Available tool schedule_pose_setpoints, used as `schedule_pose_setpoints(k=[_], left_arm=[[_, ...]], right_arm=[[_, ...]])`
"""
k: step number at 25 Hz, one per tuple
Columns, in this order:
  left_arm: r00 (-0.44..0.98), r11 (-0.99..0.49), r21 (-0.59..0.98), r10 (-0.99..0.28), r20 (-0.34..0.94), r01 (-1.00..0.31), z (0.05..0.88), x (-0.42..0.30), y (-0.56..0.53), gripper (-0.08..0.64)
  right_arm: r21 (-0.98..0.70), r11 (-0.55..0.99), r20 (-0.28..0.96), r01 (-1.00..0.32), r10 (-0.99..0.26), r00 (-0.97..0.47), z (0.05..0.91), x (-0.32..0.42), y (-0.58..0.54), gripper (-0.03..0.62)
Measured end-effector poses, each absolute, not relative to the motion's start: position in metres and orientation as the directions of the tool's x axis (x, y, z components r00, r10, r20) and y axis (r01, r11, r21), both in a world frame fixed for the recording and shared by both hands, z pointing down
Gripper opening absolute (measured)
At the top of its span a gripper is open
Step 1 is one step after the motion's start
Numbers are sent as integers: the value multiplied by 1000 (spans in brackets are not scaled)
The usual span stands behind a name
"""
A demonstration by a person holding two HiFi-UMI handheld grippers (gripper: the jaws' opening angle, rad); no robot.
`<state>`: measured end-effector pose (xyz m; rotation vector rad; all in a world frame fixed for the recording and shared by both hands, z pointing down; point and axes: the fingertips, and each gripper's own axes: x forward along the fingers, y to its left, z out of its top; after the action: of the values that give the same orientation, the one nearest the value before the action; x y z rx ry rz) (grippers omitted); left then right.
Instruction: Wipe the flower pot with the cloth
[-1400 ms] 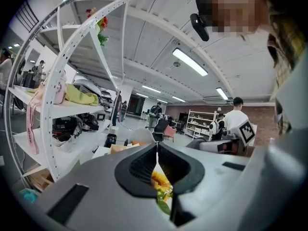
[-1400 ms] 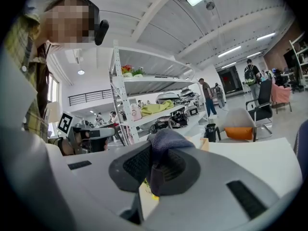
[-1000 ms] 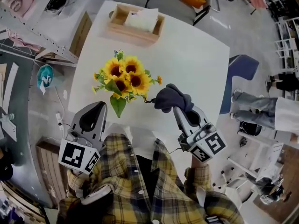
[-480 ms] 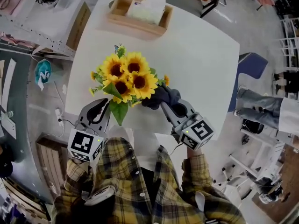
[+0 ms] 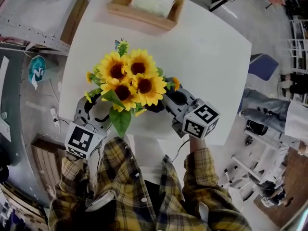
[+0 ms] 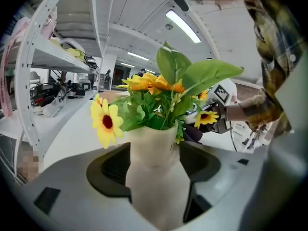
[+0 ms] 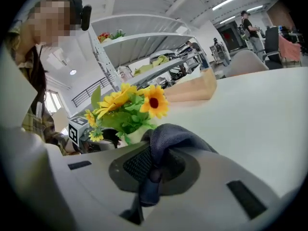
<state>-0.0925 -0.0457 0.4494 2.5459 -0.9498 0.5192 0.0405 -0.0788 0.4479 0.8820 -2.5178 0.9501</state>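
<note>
A cream flower pot (image 6: 156,153) holding yellow sunflowers (image 5: 127,78) stands on the white table (image 5: 207,57); in the head view the blooms hide it. My left gripper (image 5: 96,112) is at the pot's left. Its jaws are opening, one on each side of the pot's body, in the left gripper view (image 6: 156,170). My right gripper (image 5: 173,100) is at the pot's right, shut on a dark blue-grey cloth (image 7: 168,138) bunched between its jaws (image 7: 154,165). The cloth (image 5: 159,105) lies close against the bouquet's right side; whether it touches the pot I cannot tell.
A wooden tray (image 5: 144,6) with white tissues sits at the table's far edge. A blue chair (image 5: 262,66) and a standing person's legs (image 5: 269,109) are off the table's right side. A metal shelf frame (image 5: 29,28) runs along the left.
Both grippers sank to the table and closed in on the bouquet from either side. The left jaws went from shut to apart around the pot. The cloth stayed in the right gripper.
</note>
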Motion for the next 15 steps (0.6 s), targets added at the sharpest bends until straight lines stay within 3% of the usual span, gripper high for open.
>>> schedule_pose_setpoints(k=[9,15], left_arm=[[753,-780,173,-481,449,-601,452,-81,-69,407],[767,-826,128,-437,469,-549,455,-72,-80,405]], right_arm=[[-530,607,474,-592,-367,-800,457,23,-87,17],[-560,610,467,-561,-326,-822,462,12,-81,17]])
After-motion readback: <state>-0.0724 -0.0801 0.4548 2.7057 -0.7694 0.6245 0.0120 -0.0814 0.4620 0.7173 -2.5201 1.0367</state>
